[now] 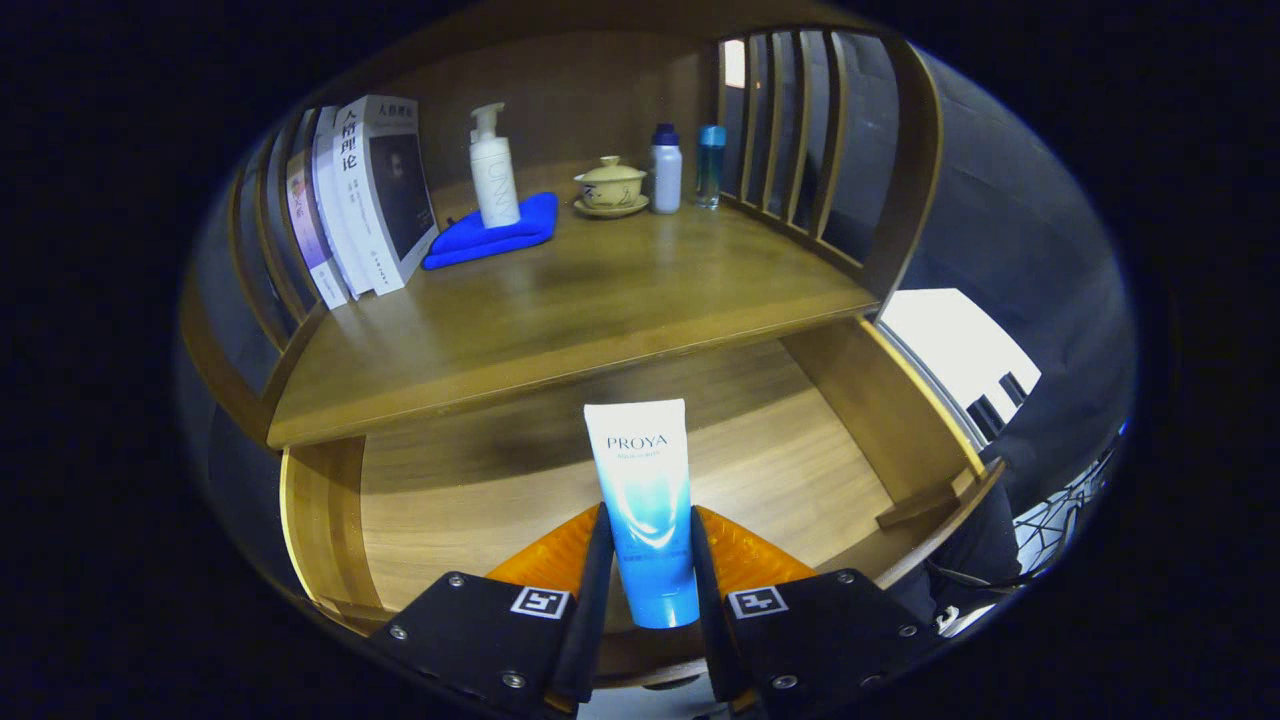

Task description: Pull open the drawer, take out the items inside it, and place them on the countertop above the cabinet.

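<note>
Blue-and-white, the tube (645,500) stood clamped between both fingers of the gripper (650,560), long axis pointing ahead over the open drawer (780,450); the countertop (560,310) lay just beyond and above it.

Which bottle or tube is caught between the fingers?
The blue-and-white plastic tube, clamped in the hand-held gripper over the open wooden drawer. The white pump bottle, white bottle with blue cap and clear blue bottle stand on the countertop.

I see the wooden countertop (560,310) carrying upright books (365,200), a blue cloth (490,238) under a pump bottle (493,170), a lidded cup (610,186) and two small bottles (666,170)
</note>
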### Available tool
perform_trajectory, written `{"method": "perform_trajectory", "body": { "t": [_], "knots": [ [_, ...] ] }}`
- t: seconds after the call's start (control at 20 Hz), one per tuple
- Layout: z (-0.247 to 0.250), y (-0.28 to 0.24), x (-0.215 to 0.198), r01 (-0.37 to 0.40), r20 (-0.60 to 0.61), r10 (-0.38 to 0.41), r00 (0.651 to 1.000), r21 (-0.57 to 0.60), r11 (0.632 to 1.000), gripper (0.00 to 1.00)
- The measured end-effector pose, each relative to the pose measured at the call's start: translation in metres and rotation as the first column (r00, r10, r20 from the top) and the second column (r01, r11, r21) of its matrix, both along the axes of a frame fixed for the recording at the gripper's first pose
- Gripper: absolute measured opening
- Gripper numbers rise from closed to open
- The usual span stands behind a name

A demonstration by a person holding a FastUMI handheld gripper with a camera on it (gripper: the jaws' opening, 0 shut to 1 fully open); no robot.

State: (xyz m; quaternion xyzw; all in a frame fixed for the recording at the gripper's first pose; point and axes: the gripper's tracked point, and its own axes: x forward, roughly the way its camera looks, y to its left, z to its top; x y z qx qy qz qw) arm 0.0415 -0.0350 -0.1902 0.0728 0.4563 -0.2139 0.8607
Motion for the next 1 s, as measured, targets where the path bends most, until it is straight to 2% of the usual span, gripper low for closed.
{"method": "perform_trajectory", "body": {
  "t": [0.55, 0.75, 1.0],
  "knots": [
    [0.047, -0.025, 0.015, 0.014, 0.103, -0.008, 0.995, -0.060, 0.998, 0.43],
    [0.067, -0.020, 0.042, -0.031, 0.167, 0.045, 0.985, -0.087, 0.996, 0.43],
    [0.081, -0.014, 0.098, -0.077, 0.253, 0.097, 0.962, -0.090, 0.993, 0.43]
  ]
}}
